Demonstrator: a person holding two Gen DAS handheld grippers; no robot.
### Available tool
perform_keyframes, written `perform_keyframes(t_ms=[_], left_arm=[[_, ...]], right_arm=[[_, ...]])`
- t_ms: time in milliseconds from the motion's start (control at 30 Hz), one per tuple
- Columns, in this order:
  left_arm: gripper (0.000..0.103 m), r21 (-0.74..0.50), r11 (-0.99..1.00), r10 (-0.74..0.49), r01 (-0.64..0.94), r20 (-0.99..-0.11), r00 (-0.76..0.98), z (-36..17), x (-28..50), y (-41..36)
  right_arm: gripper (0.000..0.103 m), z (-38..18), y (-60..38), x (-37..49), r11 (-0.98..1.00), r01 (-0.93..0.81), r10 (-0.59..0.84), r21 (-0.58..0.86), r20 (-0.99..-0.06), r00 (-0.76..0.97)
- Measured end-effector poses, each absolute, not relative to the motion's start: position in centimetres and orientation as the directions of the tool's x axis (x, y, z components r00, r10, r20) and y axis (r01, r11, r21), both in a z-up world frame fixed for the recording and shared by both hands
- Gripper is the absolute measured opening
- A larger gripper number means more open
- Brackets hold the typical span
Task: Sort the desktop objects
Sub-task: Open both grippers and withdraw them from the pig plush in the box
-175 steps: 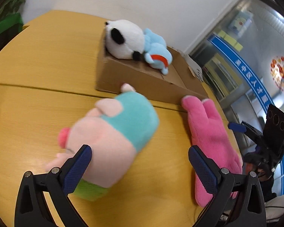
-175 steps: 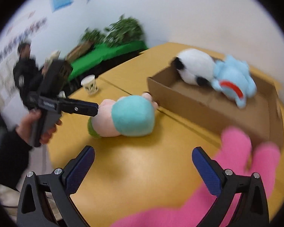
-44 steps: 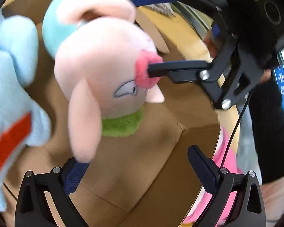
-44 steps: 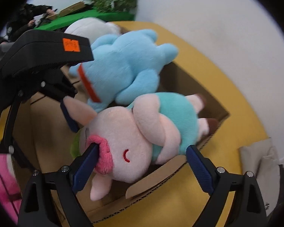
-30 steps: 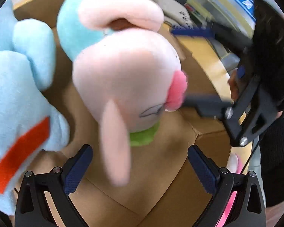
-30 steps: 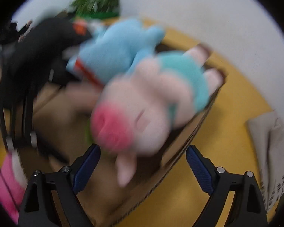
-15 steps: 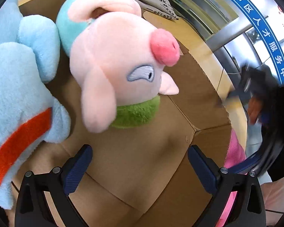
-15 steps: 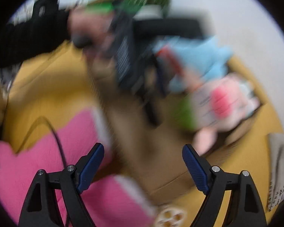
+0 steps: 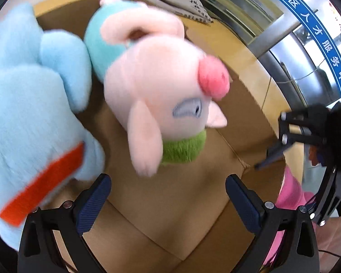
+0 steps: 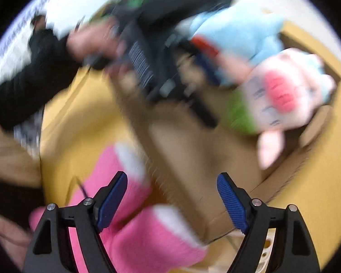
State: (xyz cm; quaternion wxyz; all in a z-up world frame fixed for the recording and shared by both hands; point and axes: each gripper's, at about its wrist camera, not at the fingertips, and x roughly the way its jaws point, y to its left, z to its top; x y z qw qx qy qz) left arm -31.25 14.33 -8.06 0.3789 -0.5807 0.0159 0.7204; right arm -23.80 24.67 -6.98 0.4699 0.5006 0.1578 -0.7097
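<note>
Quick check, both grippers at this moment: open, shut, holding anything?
Left gripper: open, empty, above the cardboard box.
Right gripper: open, empty, over the pink plush toy and the box edge.

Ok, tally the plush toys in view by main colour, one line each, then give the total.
Light blue: 1, the blue plush lying in the cardboard box.
Pale pink: 1, the pig plush in a teal top, in the same box.
Hot pink: 1, the pink plush on the table outside the box.
Total: 3.
</note>
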Motion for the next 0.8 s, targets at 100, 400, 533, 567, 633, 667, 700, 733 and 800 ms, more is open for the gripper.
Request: perform_keyframes(t_ms=[100, 400, 533, 567, 633, 667, 700, 733, 800], left_arm=[[0.102, -0.426, -0.721, 0.537, -0.547, -0.842, -0.053, -7.7, -32.1, 14.1], [0.101, -0.44, -0.715, 0.596, -0.543, -0.79, -0.144, -4.9, -33.1, 15.1], [0.101, -0.408, -0.728, 0.592, -0.551, -0.779, -0.206, -3.5, -33.7, 15.5], [0.101, -0.398, -0.737, 0.577, -0.546, -0.791, -0.203, -3.8, -34.0, 15.8], [0.101, -0.372, -0.743, 0.558, -0.556, -0.803, -0.209, -4.2, -34.1, 16.4], [0.101, -0.358, -0.744, 0.55, -0.564, -0.807, -0.214, -4.4, -34.0, 16.7], [0.102, -0.35, -0.742, 0.547, -0.571, -0.809, -0.215, -4.5, -33.9, 16.8], [0.102, -0.348, -0.738, 0.549, -0.578, -0.808, -0.213, -4.6, -33.6, 16.6], [0.102, -0.351, -0.735, 0.543, -0.58, -0.817, -0.195, -5.1, -33.3, 16.2]], right_arm=[[0.082, -6.5, 24.7, -25.1, -0.541, 0.823, -0.498, 0.175, -0.855, -0.145], [0.082, -9.6, 23.4, -29.3, -0.613, 0.788, -0.388, -0.058, -0.847, -0.364], [0.081, -9.5, 24.5, -28.8, -0.703, 0.69, -0.347, -0.17, -0.765, -0.543], [0.08, -9.4, 24.9, -28.6, -0.723, 0.665, -0.339, -0.187, -0.743, -0.577], [0.07, -9.3, 25.4, -28.3, -0.758, 0.615, -0.318, -0.219, -0.698, -0.641], [0.07, -9.4, 25.3, -28.0, -0.763, 0.6, -0.305, -0.239, -0.685, -0.661], [0.069, -9.5, 25.2, -27.7, -0.768, 0.588, -0.291, -0.256, -0.678, -0.675], [0.068, -9.6, 25.1, -27.4, -0.77, 0.58, -0.281, -0.266, -0.675, -0.682], [0.068, -10.1, 24.4, -27.1, -0.762, 0.601, -0.282, -0.242, -0.711, -0.644]])
